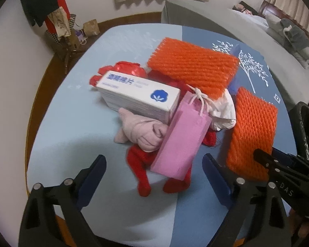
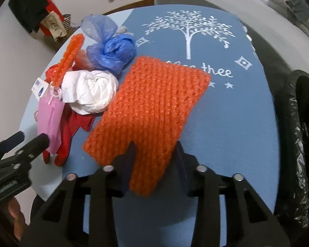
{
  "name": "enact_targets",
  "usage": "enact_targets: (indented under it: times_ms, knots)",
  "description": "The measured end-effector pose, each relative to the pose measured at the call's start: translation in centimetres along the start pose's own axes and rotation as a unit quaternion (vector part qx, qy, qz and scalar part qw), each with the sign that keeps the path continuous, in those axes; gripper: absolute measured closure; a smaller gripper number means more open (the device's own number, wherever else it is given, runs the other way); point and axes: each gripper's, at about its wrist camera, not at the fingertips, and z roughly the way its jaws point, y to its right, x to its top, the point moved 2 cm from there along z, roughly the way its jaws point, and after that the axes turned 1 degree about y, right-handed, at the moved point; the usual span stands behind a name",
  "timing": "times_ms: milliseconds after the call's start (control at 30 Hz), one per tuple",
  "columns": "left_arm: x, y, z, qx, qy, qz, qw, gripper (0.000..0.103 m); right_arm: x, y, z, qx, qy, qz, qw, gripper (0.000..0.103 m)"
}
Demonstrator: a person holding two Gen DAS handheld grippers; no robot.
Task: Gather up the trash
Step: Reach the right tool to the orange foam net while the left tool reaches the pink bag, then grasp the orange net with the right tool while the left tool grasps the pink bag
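Right tongs [image 2: 154,154] clamp the near edge of an orange foam net [image 2: 150,103], ribbed, flat on the tabletop [image 2: 237,123]. Left tongs [image 1: 154,170] wide, facing the pink bag [image 1: 181,140].

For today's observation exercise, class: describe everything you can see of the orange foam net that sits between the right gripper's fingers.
The orange foam net is a flat, roughly rectangular sleeve of woven-looking foam mesh, bright orange and bumpy. It lies flat on the blue cloth, partly covering its printed lettering. Its near end sits between the fingers of the right gripper, which are closed in against its sides. Its left edge runs close beside the crumpled white bag; contact is unclear.
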Motion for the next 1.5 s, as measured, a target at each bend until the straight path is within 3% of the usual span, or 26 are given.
enact_targets:
  times_ms: [100,267,333,433,500,1033,1500]
  knots:
    - [0.0,0.3,0.6,-0.002,-0.008,-0.001,1.0000,0.019,0.1,0.0,-0.5,0.004,0.005,-0.005,1.000,0.091]
    - [0.0,1.0,1.0,-0.011,-0.018,0.007,0.9997,0.042,0.2,0.8,-1.0,0.012,0.002,0.004,1.000,0.091]
    - [0.0,1.4,1.0,-0.022,-0.021,0.012,0.9995,0.066,0.2,0.9,-1.0,0.010,0.000,0.004,1.000,0.091]
    - [0.1,1.7,0.8,-0.038,-0.024,0.009,0.9989,0.086,-0.1,0.9,-1.4,0.013,0.001,0.006,1.000,0.091]
    - [0.1,1.8,0.5,-0.038,-0.022,0.010,0.9990,0.091,-0.2,1.0,-1.9,0.017,0.007,0.010,1.000,0.091]
    - [-0.4,2.1,-7.3,-0.041,0.010,-0.005,0.9991,0.094,-0.6,3.5,-8.8,0.036,0.056,0.032,0.997,0.092]
    - [-1.0,10.2,-10.5,-0.049,0.026,0.029,0.9980,0.094,-1.9,9.7,-15.3,-0.005,0.096,0.049,0.994,0.092]
